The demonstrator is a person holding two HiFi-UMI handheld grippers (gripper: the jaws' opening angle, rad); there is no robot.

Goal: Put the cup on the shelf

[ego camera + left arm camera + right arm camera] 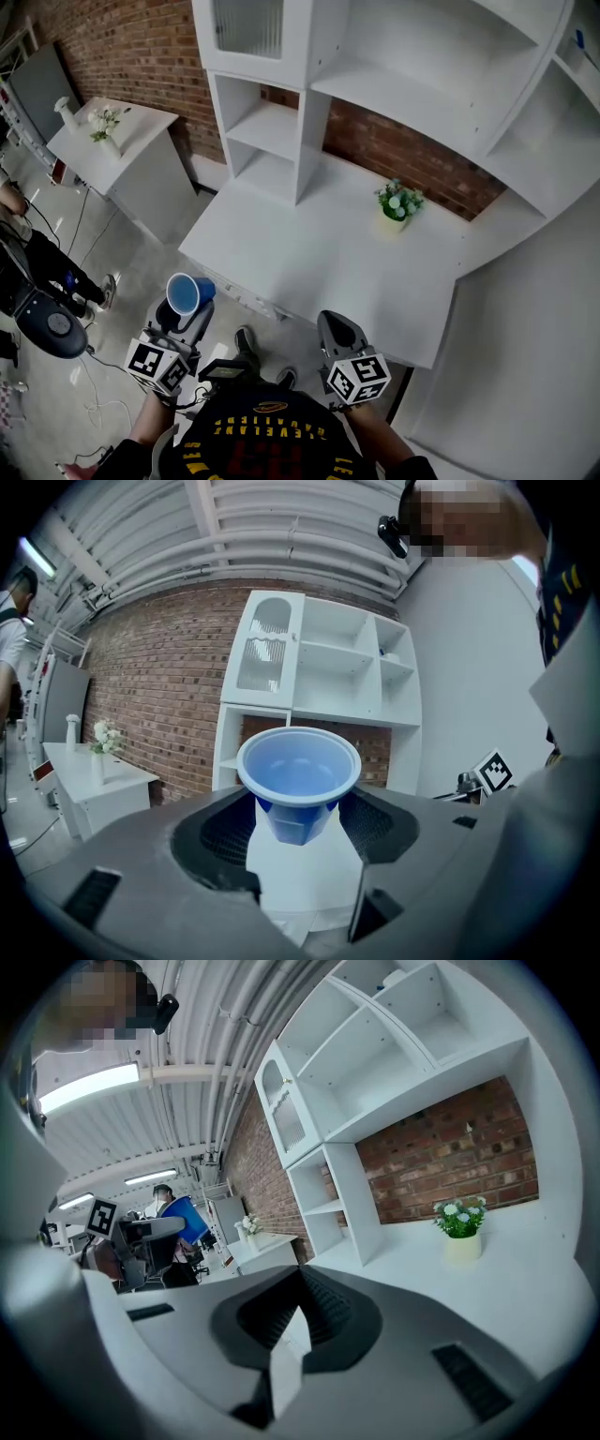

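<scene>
A blue plastic cup (pixel 188 294) sits upright between the jaws of my left gripper (pixel 181 317), which is shut on it, low at the left and short of the white desk (pixel 309 258). Looking along the left gripper (pixel 298 825), I see the cup (pixel 298 772) fill the middle, its mouth open upward, and the white shelf unit (pixel 319 677) stands behind it against the brick wall. My right gripper (pixel 335 330) hovers by the desk's near edge, shut and empty. Past the right gripper (pixel 298 1309), the cup (pixel 185 1219) shows small at the left.
A small potted plant (pixel 397 204) stands on the desk near the back wall. The shelf unit (pixel 272 122) rises from the desk's far left with open compartments. A white side table (pixel 112 131) with vases stands left, and a seated person (pixel 23 253) and chair (pixel 52 328) are at the far left.
</scene>
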